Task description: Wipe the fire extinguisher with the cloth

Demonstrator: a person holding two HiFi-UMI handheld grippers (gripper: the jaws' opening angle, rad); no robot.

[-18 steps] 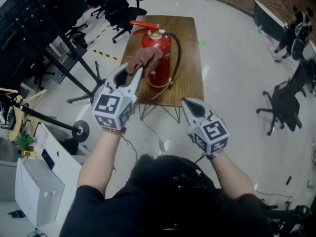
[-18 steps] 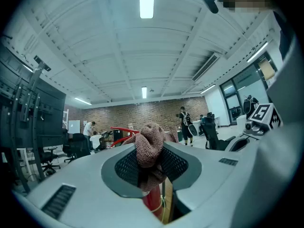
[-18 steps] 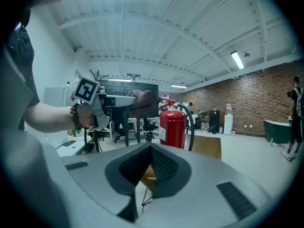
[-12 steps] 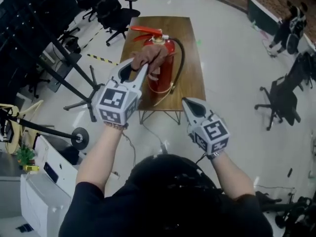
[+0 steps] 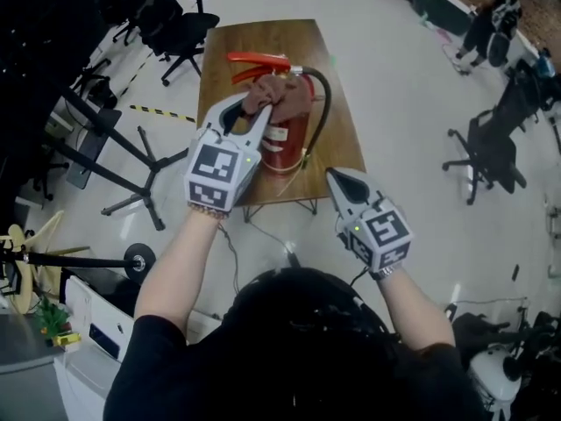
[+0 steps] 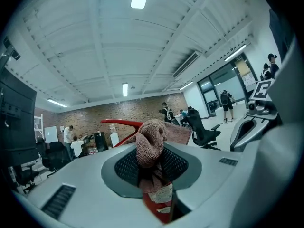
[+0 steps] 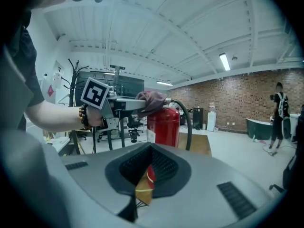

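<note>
fire extinguisher (image 5: 287, 139): red, upright on the wooden tabletop (image 5: 254, 42); its top sits right at the tips of the left fingers, and it stands ahead of and apart from the right fingers.
cloth (image 5: 279, 95): brownish-pink and bunched, pinched at the left fingertips and draped over the extinguisher's shoulder, just under the red lever (image 5: 256, 60).
left gripper (image 5: 250, 110): fingers closed on a fold of the cloth, nothing else in them.
right gripper (image 5: 340, 178): fingers fully together and empty, hanging by the tabletop's near edge, touching nothing.
step in hand: judged to be rubbing the top of the cylinder; the body below likely remains to be wiped.
doing it well: press the cloth flat to the curve rather than dabbing with the pinched wad; draw down the cylinder in overlapping strokes; steer clear of the black hose (image 5: 326, 103) and the lever so the cloth does not snag; the free fingers could steady the cylinder against tipping.
count: one extinguisher, one cloth, one tabletop, two grippers, at least two office chairs (image 5: 486, 156) well beyond the fingers.
</note>
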